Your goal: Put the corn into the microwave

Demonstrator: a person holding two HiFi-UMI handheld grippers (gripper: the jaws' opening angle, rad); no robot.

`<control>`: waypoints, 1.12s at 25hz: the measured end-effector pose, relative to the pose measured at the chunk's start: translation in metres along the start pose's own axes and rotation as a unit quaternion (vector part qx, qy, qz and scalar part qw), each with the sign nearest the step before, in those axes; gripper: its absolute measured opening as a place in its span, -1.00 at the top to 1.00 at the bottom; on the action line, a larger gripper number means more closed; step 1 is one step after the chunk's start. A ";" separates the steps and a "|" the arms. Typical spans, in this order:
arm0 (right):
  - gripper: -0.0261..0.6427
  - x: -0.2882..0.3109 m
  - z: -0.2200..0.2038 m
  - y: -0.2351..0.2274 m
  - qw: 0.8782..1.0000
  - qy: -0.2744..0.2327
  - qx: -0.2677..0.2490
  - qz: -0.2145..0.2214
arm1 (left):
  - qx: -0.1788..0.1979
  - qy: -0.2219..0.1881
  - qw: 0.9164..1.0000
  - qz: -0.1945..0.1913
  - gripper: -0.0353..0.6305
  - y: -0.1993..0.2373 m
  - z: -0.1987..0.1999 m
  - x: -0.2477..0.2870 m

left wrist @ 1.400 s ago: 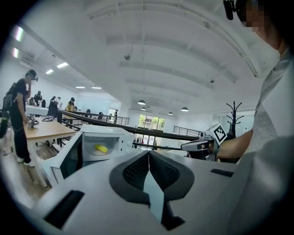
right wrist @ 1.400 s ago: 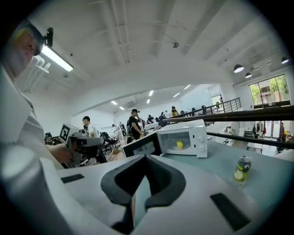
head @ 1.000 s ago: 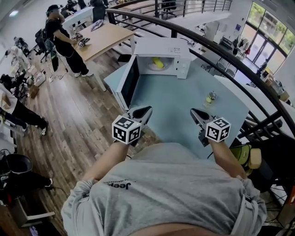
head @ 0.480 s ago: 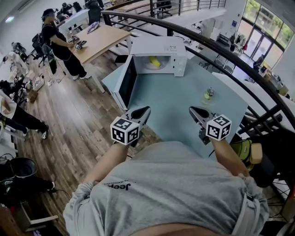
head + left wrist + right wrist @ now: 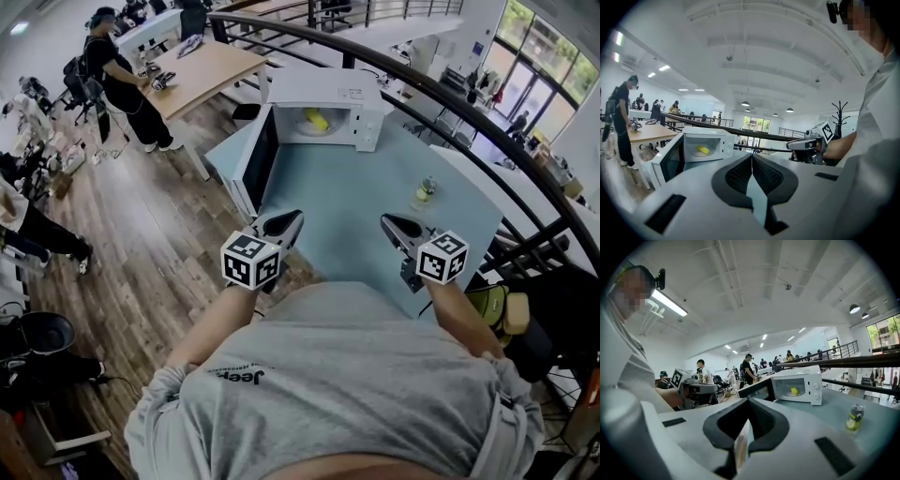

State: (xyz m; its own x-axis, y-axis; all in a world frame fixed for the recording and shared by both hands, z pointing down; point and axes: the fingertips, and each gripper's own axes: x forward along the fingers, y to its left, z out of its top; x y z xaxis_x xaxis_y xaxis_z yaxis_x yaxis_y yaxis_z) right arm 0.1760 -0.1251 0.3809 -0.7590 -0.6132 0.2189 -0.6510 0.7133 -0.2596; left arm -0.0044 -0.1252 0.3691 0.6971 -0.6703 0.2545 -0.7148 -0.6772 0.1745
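Note:
The yellow corn point(image 5: 316, 119) lies inside the white microwave point(image 5: 328, 89) at the far end of the light-blue table point(image 5: 356, 202). The microwave's door point(image 5: 259, 161) stands swung open to the left. My left gripper point(image 5: 291, 219) and right gripper point(image 5: 387, 223) hover side by side over the table's near edge, both shut and empty, pointing toward the microwave. The left gripper view shows the corn point(image 5: 703, 150) behind its shut jaws point(image 5: 752, 158). In the right gripper view the corn point(image 5: 793, 391) sits in the open microwave point(image 5: 799, 384) beyond my shut right gripper point(image 5: 749, 405).
A small bottle point(image 5: 427, 192) with yellow-green contents stands on the table's right side, also seen as the bottle point(image 5: 854, 418). A dark curved railing point(image 5: 441, 94) runs behind the table. People stand at a wooden desk point(image 5: 202, 75) to the far left.
The head view has shifted a little. Both grippers stay shut in much the same places.

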 end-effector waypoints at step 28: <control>0.87 0.004 -0.007 -0.007 0.999 0.024 -0.024 -0.009 | -0.003 0.004 1.000 -0.004 0.83 0.004 0.000 0.007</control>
State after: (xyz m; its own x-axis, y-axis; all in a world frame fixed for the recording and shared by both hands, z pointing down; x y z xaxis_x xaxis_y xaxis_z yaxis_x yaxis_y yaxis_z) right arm 0.1770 -0.1298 0.3905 -0.7460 -0.6093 0.2688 -0.6628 0.7187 -0.2100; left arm -0.0027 -0.1324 0.3714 0.7027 -0.6617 0.2615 -0.7092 -0.6809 0.1828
